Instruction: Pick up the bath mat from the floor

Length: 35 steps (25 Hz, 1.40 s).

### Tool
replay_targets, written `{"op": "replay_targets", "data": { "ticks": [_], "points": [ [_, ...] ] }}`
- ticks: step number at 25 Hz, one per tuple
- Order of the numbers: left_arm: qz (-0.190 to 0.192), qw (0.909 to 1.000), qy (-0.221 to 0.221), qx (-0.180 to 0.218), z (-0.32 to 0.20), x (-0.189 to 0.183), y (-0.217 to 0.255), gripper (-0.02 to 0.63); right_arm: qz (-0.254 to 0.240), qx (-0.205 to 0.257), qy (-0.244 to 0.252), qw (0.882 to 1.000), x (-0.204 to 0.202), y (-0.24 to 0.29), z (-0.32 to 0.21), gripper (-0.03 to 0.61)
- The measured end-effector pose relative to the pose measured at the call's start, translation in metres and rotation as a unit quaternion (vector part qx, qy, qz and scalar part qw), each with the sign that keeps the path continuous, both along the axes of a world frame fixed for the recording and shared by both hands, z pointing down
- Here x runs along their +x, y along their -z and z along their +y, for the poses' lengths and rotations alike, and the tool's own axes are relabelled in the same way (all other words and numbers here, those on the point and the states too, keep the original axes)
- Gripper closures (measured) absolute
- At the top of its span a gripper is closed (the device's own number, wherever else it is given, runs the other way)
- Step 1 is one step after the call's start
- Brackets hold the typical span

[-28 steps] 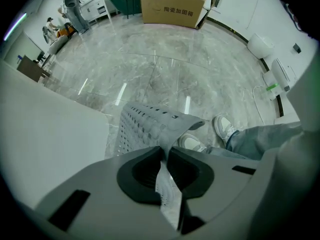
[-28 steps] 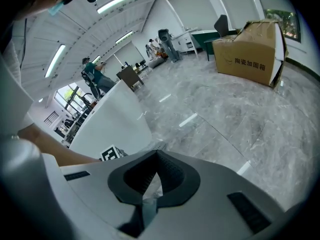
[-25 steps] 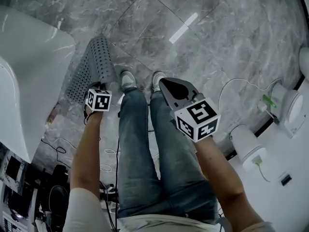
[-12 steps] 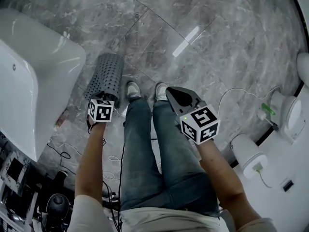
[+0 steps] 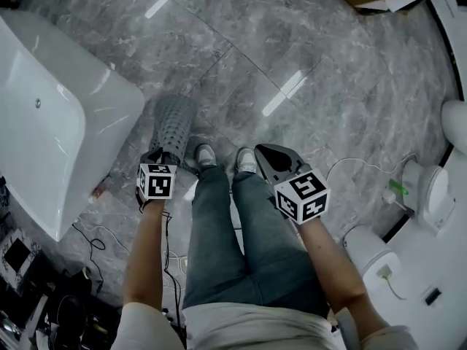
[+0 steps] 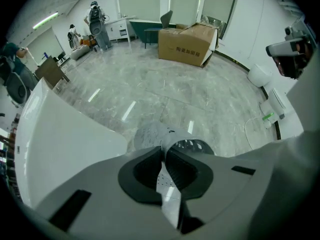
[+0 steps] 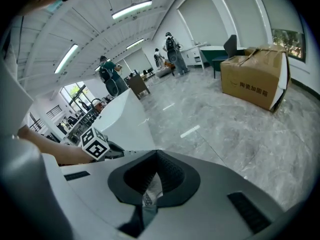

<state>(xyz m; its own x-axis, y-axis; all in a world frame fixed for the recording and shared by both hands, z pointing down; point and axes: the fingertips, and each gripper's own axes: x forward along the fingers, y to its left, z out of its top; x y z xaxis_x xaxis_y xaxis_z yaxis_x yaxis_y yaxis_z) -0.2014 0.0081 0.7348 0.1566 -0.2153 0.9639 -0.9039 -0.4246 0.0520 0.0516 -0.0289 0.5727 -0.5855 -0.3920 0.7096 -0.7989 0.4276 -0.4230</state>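
Left of centre, the left hand-held gripper [image 5: 163, 156] was clamped on the hanging bath mat [image 5: 174, 122], apparently to raise it off the floor [image 5: 328, 86], while the right hand-held gripper [image 5: 267, 153] was closed, empty

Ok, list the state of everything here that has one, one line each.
bath mat: curled, hanging from the left hand-held gripper, clamped at one edge.
left hand-held gripper: shut on the bath mat.
right hand-held gripper: shut, nothing held.
cardboard box: upright on the floor.
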Motion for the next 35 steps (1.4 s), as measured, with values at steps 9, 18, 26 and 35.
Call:
{"op": "replay_targets", "data": {
  "ticks": [9, 18, 26, 35],
  "points": [
    [0.023, 0.9984, 0.028, 0.044, -0.021, -0.012, 0.092, 0.58, -0.006, 0.036, 0.012, 0.999, -0.025, 0.072, -0.013, 0.554],
    [0.056, 0.9909, 0.055, 0.109, -0.059, -0.014, 0.209, 0.581, -0.024, 0.064, 0.011, 0.998, -0.043, 0.148, -0.022, 0.554],
    [0.09, 0.9789, 0.045, 0.178, -0.09, 0.009, 0.308, 0.581, -0.027, 0.119, 0.017, 0.992, -0.042, 0.225, -0.043, 0.554],
    [0.139, 0.9529, 0.051, 0.265, -0.115, 0.027, 0.43, 0.583, -0.049, 0.183, 0.004, 0.982, -0.03, 0.328, -0.063, 0.554]
  ]
}}
